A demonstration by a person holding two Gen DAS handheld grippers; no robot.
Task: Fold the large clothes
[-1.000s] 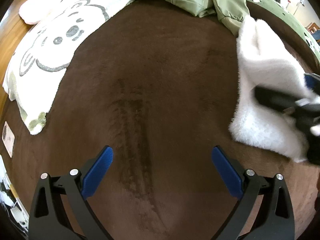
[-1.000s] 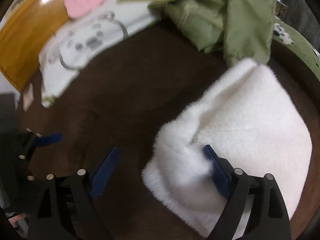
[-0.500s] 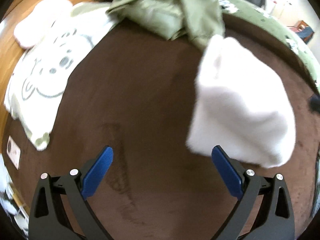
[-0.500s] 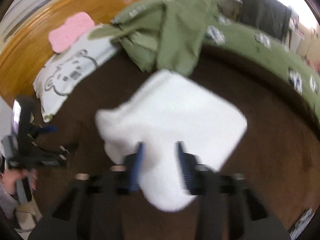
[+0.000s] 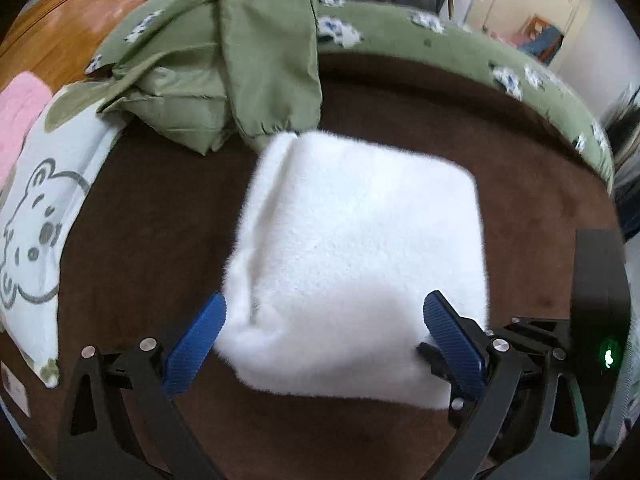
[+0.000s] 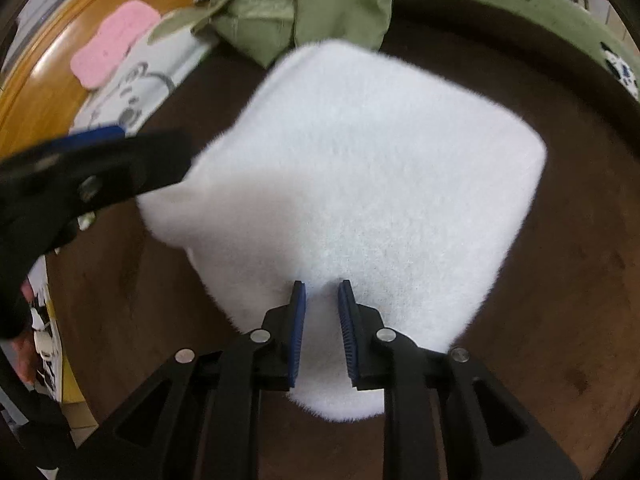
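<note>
White plush garment [image 6: 360,168], frame centre, on brown bed [image 6: 560,280] | right gripper [image 6: 322,312] clamped on near edge | left gripper [image 5: 320,332] jaws apart | soft, light, floppy; grip corners.

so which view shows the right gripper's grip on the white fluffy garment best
The right wrist view: the right gripper pads pinch the white fluffy garment near its edge. The left wrist view shows the garment, with the grip hidden.

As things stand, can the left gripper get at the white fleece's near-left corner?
Probably yes: the left gripper is open, the white fleece corner lies between its fingers, nothing blocking; the right gripper pinches a separate edge.
</note>
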